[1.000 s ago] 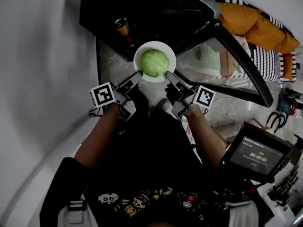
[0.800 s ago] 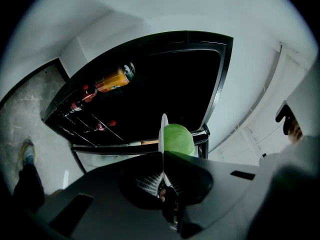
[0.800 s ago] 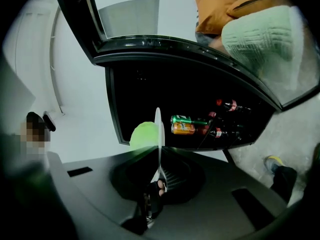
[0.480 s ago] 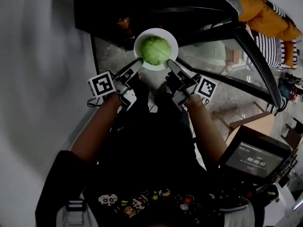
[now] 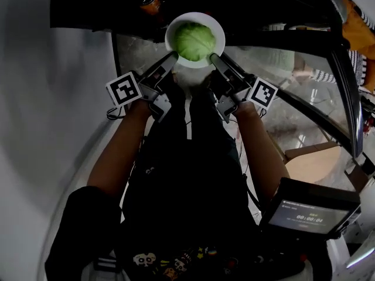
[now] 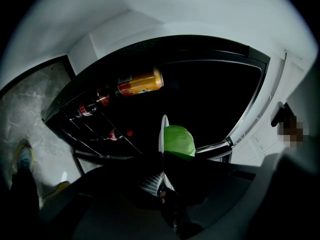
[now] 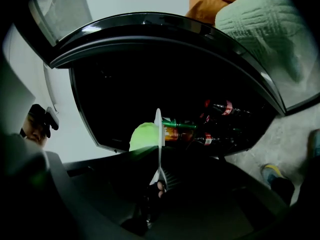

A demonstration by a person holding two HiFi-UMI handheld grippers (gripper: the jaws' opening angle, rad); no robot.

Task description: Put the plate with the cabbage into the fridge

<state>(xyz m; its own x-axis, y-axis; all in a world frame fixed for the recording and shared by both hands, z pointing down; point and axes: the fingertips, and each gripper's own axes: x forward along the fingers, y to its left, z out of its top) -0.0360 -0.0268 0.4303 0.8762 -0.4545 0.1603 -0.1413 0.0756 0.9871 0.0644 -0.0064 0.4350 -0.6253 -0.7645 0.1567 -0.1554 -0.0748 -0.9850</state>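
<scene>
A white plate [image 5: 218,29] carrying a green cabbage [image 5: 194,40] hangs in front of the dark open fridge [image 5: 105,4]. My left gripper [image 5: 170,58] is shut on the plate's left rim and my right gripper [image 5: 214,58] is shut on its right rim. In the left gripper view the plate [image 6: 162,129] shows edge-on with the cabbage [image 6: 180,140] behind it, above the left gripper [image 6: 161,176]. In the right gripper view the plate [image 7: 158,134] and cabbage [image 7: 143,136] rise above the right gripper [image 7: 159,176].
Inside the fridge an orange can [image 6: 140,81] and dark bottles [image 6: 87,108] lie on wire shelves; more bottles [image 7: 220,107] show in the right gripper view. The glass fridge door [image 5: 293,81] stands open at the right. A device with a timer screen [image 5: 304,218] sits low right.
Both grippers have carried the plate with the cabbage forward and up toward the fridge opening. The plate now overlaps the dark interior's edge.
</scene>
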